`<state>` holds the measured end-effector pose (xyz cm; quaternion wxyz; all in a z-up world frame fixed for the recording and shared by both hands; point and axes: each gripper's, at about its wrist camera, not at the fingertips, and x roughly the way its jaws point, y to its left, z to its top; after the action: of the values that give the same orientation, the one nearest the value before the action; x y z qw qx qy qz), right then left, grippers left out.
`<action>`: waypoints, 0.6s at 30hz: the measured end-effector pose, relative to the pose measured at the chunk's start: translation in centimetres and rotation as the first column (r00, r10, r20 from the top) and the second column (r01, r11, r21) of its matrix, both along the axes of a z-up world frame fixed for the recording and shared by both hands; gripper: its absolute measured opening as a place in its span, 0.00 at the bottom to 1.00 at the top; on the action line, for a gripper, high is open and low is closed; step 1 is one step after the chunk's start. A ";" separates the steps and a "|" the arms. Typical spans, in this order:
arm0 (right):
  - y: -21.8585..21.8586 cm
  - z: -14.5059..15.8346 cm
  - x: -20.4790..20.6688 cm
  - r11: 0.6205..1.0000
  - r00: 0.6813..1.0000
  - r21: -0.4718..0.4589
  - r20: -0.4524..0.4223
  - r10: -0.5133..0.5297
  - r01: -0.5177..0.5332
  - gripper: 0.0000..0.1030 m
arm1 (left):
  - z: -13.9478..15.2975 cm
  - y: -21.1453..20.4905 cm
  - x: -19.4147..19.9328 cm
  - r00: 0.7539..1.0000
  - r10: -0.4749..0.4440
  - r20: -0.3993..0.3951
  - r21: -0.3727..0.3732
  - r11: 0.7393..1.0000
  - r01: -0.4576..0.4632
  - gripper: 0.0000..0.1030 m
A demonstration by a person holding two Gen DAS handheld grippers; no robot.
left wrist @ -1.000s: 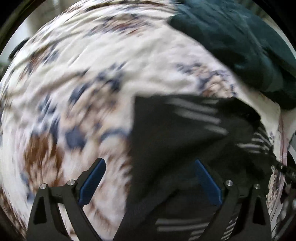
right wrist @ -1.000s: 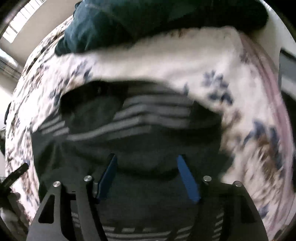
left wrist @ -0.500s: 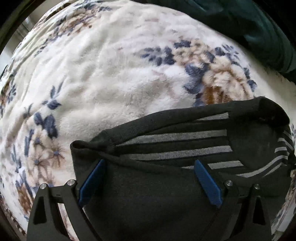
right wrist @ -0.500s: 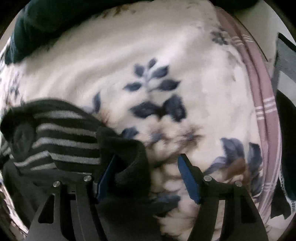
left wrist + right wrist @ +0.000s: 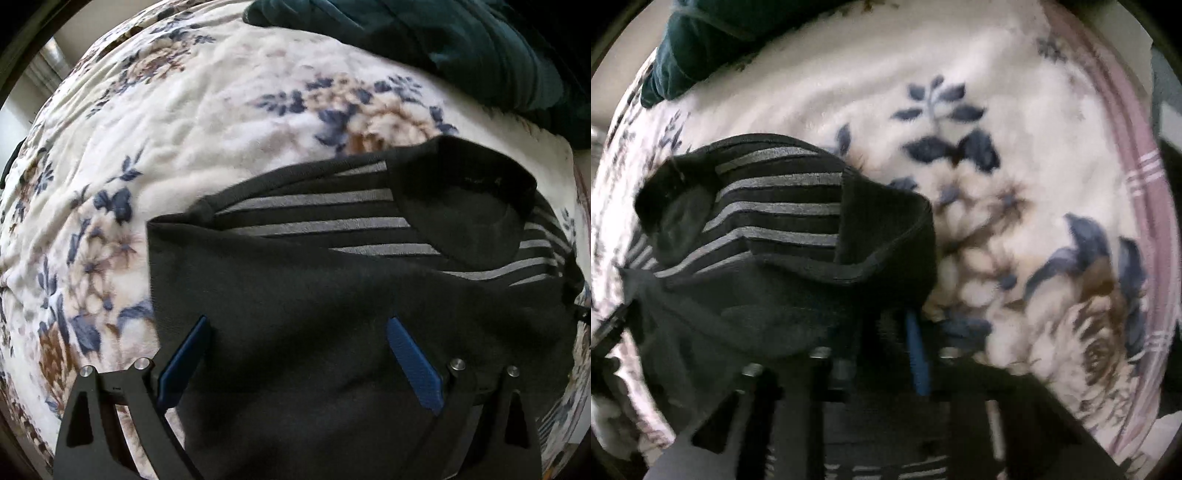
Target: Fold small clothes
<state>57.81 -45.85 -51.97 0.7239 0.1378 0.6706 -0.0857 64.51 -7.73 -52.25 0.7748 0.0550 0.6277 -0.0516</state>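
Note:
A small black garment with grey stripes (image 5: 332, 280) lies on a floral fleece blanket (image 5: 184, 140). My left gripper (image 5: 299, 350) is open, its blue pads spread wide above the plain black part near the garment's left edge. In the right wrist view my right gripper (image 5: 905, 332) is shut on the garment's right edge (image 5: 886, 243), which is folded up and bunched at the fingers; only one blue pad (image 5: 918, 362) shows. The striped part (image 5: 768, 210) lies to the left of it.
A dark teal garment (image 5: 461, 48) lies bunched at the far edge of the blanket; it also shows in the right wrist view (image 5: 687, 55). A pink striped blanket border (image 5: 1145, 184) runs along the right side.
My right gripper has closed from open onto the garment's right edge. My left gripper stayed open and shifted slightly over the black cloth.

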 end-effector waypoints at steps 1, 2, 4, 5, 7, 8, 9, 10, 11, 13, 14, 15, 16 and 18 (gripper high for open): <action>0.1 0.4 -0.2 1.000 1.000 -0.015 0.024 -0.004 0.004 0.11 | -0.4 -0.3 0.2 1.000 -0.005 -0.001 0.010 1.000 0.005 0.96; 0.1 1.2 -0.4 0.999 0.998 -0.032 0.062 -0.016 0.018 0.08 | -0.7 -0.4 0.5 1.000 -0.007 -0.001 0.017 1.000 0.007 0.96; -0.3 2.6 -0.9 0.997 0.992 -0.064 0.126 -0.031 0.039 0.06 | -1.1 -0.5 1.0 1.000 -0.006 0.004 0.028 1.000 0.006 0.96; -0.6 3.1 -1.0 0.996 0.988 -0.077 0.150 -0.037 0.049 0.06 | -1.4 -0.4 1.3 1.000 0.000 0.006 0.034 0.999 0.000 0.96; -1.0 4.0 -0.7 0.992 0.982 -0.100 0.183 -0.052 0.071 0.06 | -1.7 -0.1 1.9 1.000 0.017 0.000 0.031 0.999 -0.017 0.96; -1.6 4.1 -0.4 0.992 0.983 -0.102 0.177 -0.056 0.075 0.06 | -2.0 0.0 2.7 1.000 0.025 -0.003 0.031 0.999 -0.025 0.96; -1.7 3.3 0.1 0.993 0.989 -0.097 0.141 -0.048 0.062 0.06 | -2.3 0.1 3.8 0.999 0.034 -0.006 0.029 0.999 -0.034 0.96; -1.4 2.5 0.5 0.995 0.994 -0.091 0.106 -0.042 0.051 0.06 | -2.1 0.1 3.9 0.999 0.041 -0.005 0.026 0.999 -0.041 0.96; -1.1 1.6 1.1 0.994 0.997 -0.094 0.057 -0.045 0.050 0.09 | -1.7 0.1 3.9 0.999 0.042 -0.002 0.027 0.999 -0.042 0.96; -1.5 1.8 1.1 0.992 0.997 -0.104 0.047 -0.067 0.072 0.19 | -0.5 0.0 3.3 0.999 0.039 0.004 0.014 0.999 -0.039 0.96; -1.4 2.6 0.7 0.991 0.994 -0.108 0.072 -0.077 0.085 0.27 | 0.3 -0.5 2.6 0.999 0.037 0.011 -0.006 0.999 -0.036 0.96; -1.2 3.4 0.5 0.991 0.992 -0.099 0.098 -0.082 0.092 0.32 | 0.7 -0.9 2.0 1.000 0.026 0.015 -0.026 0.999 -0.025 0.96; -0.7 4.3 -0.2 0.993 0.988 -0.071 0.131 -0.086 0.096 0.33 | 1.0 -1.8 1.3 1.000 0.009 0.015 -0.038 0.999 -0.008 0.96; 0.8 4.8 -1.0 0.998 0.988 -0.010 0.143 -0.062 0.064 0.33 | 0.7 -3.7 0.3 1.000 -0.028 0.003 -0.059 0.998 0.028 0.96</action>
<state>56.84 -45.05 -47.21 0.7678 0.1595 0.6119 -0.1032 64.81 -11.38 -51.53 0.7758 0.0410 0.6243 -0.0811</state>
